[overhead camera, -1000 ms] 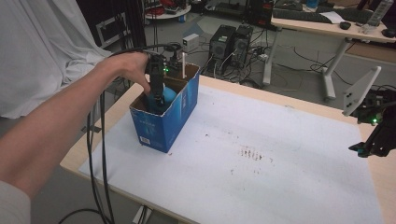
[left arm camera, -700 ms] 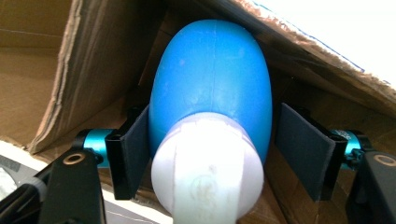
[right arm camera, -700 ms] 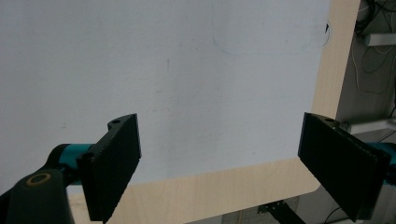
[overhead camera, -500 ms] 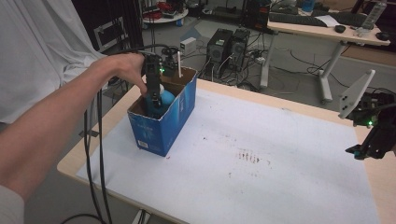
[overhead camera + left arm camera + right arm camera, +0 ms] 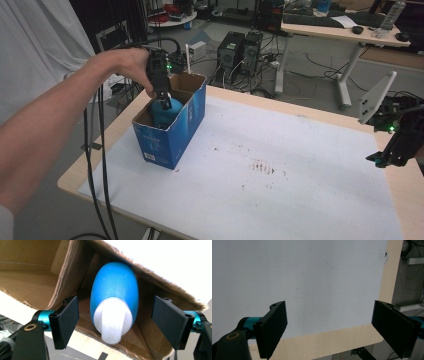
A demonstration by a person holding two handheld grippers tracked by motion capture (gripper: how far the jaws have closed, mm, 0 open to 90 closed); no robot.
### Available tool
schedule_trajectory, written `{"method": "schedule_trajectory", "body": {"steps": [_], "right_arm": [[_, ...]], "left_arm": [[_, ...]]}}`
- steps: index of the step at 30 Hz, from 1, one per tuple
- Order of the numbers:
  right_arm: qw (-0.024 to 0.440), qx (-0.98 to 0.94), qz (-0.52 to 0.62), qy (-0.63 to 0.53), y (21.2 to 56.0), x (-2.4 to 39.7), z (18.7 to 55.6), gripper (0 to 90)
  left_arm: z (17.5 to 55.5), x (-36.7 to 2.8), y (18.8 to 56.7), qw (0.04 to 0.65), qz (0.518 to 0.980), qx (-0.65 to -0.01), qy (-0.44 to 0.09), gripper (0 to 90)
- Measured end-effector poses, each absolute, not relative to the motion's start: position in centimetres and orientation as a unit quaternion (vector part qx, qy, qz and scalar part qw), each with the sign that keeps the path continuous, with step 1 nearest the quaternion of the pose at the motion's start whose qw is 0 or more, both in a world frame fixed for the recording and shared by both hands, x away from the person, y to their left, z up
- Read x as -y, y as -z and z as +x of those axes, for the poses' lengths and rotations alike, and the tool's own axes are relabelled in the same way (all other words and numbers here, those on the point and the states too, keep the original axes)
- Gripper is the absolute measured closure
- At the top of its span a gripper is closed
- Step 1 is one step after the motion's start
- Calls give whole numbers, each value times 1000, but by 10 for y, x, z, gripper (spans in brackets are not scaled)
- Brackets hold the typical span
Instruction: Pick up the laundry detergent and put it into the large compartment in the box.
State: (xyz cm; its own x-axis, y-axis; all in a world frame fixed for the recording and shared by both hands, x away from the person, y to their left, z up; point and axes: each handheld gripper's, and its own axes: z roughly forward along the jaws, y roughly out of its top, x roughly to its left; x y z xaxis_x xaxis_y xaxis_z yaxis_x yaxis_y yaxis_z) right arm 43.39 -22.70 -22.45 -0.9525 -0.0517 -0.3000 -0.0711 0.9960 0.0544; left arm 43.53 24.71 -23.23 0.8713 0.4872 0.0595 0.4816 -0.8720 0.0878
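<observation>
Left tongs (image 5: 113, 322) apart, freshly opened, astride unheld blue bottle (image 5: 115, 295) in box (image 5: 172, 135).

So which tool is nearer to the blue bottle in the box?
Left. The left tool is just above the blue bottle in the cardboard box, its jaws open on either side of the white cap. The right tool is far away at the table's right edge.
</observation>
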Motion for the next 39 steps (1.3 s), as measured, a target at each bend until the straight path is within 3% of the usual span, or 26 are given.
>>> {"method": "schedule_trajectory", "body": {"steps": [8,12,14,25,32,39], "right_arm": [[150,-988,-32,-30,224,226,433,124],[151,-988,-32,-32,224,226,433,124],[151,-987,-33,-33,224,226,433,124],[151,-987,-31,-33,223,225,433,124],[152,-987,-28,-30,222,226,432,124],[156,-987,-23,-33,220,226,431,124]], "left_arm": [[430,-235,210,41,970,-234,-46,209],[428,-227,199,41,970,-222,-89,207],[427,-224,194,57,970,-221,-81,206],[416,-170,174,50,982,-157,-96,173],[405,-122,188,40,989,-108,-92,140],[397,-77,227,36,994,-85,-55,140]]}}
